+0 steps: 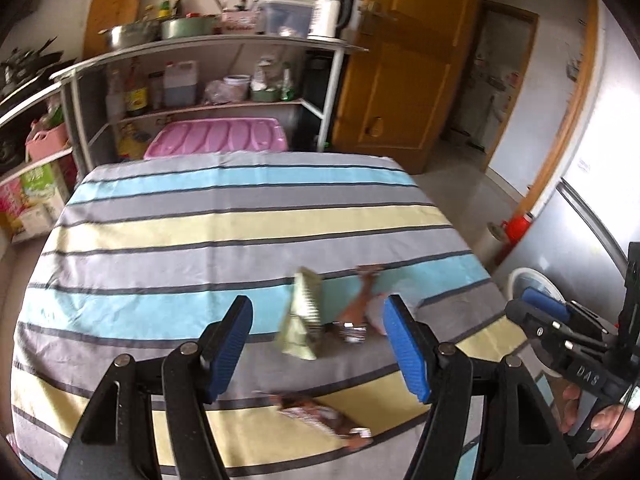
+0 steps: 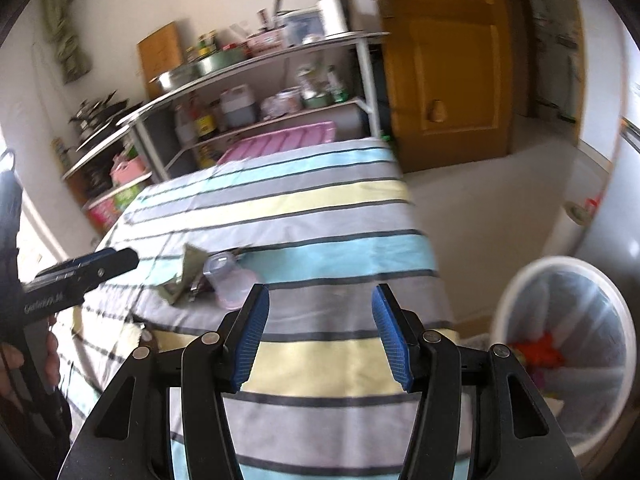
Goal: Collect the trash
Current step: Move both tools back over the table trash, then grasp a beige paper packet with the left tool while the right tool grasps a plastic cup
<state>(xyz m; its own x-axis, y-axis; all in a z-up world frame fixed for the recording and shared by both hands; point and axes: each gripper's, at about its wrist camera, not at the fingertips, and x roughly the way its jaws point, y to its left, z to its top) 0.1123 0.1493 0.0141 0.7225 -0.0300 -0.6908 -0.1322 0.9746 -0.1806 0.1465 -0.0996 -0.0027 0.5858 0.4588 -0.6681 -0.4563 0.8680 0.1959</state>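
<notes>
My left tongs [image 1: 322, 350] hang wide open over the striped cloth [image 1: 180, 264], nothing between the pads. Just beyond the tips lie a green wrapper [image 1: 303, 316] and a brown wrapper [image 1: 356, 308], close together; a second brown wrapper [image 1: 320, 416] lies nearer me, below the pads. My right tongs [image 2: 320, 342] are wide open too, holding nothing, above the cloth's near edge. Ahead to their left a clear cup [image 2: 230, 280] lies on its side beside the green wrapper. To the right, on the floor beside the table, stands a white bin [image 2: 520, 300] with a clear liner; inside I see red and orange scraps [image 2: 538, 350], blurred. Behind the table, a shelf [image 1: 224, 46] carries pots and bottles.
</notes>
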